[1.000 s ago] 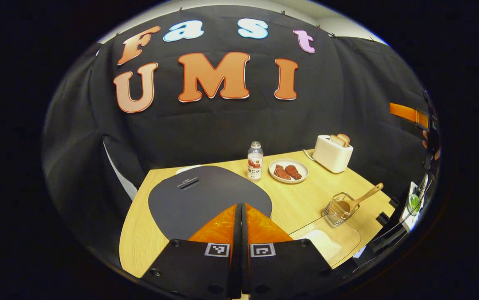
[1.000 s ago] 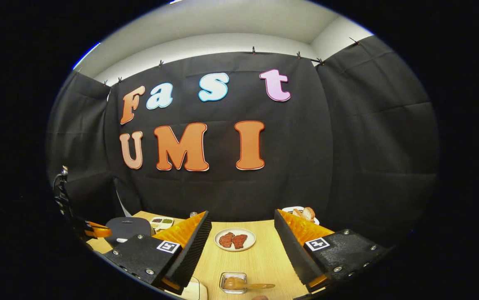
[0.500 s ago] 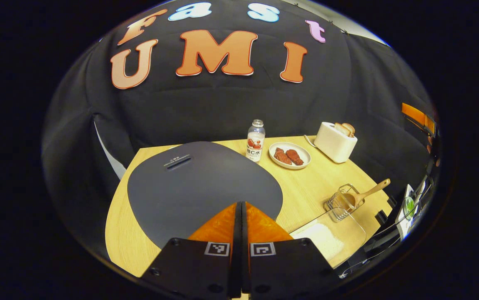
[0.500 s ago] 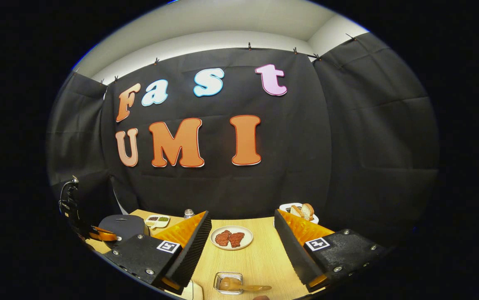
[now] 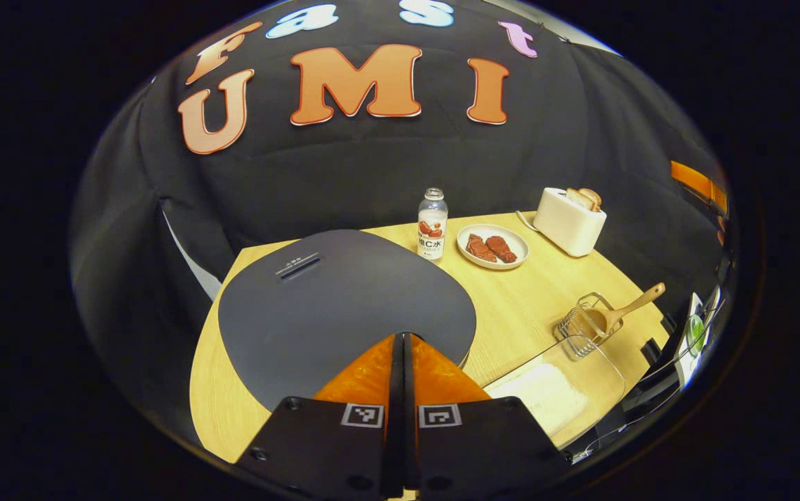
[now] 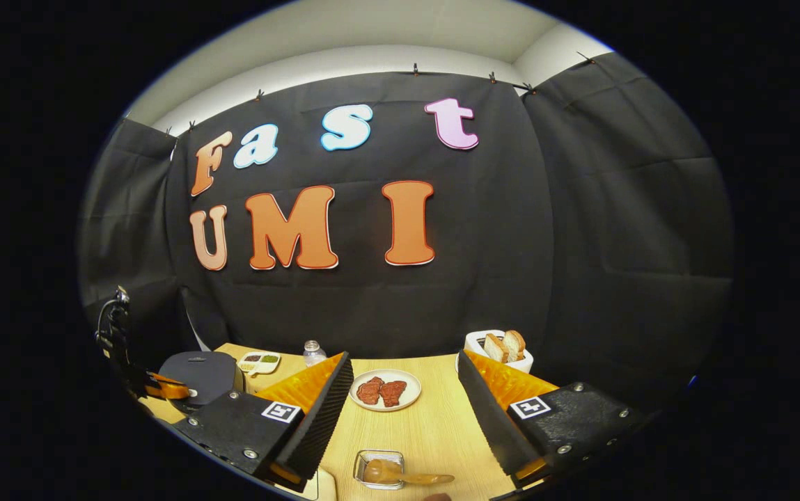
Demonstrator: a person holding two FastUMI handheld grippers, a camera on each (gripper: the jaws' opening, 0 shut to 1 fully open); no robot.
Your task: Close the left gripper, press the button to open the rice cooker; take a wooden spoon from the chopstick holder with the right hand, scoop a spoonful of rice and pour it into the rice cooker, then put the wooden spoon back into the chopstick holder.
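The rice cooker (image 5: 344, 299), with its flat dark grey lid down, stands on the left of the wooden table (image 5: 532, 292). My left gripper (image 5: 403, 339) is shut and empty, its tips just over the lid's near edge. A wooden spoon (image 5: 633, 303) leans in the wire chopstick holder (image 5: 584, 327) at the right, behind a clear box of rice (image 5: 546, 400). My right gripper (image 6: 405, 358) hangs open and empty above the table, with the chopstick holder (image 6: 379, 470) and spoon (image 6: 413, 479) below it. The rice cooker (image 6: 201, 372) sits far left in the right gripper view, with the left gripper (image 6: 163, 386) at its front.
Behind the cooker stand a small bottle (image 5: 432, 224), a plate of meat slices (image 5: 491, 247) and a white toaster (image 5: 569, 220) holding bread. A small divided dish (image 6: 259, 360) lies beside the cooker. The table's edge runs close behind the holder and the rice box.
My left gripper, still shut, has come in closer over the cooker lid, which now looms larger. The right gripper has shifted slightly and stays open.
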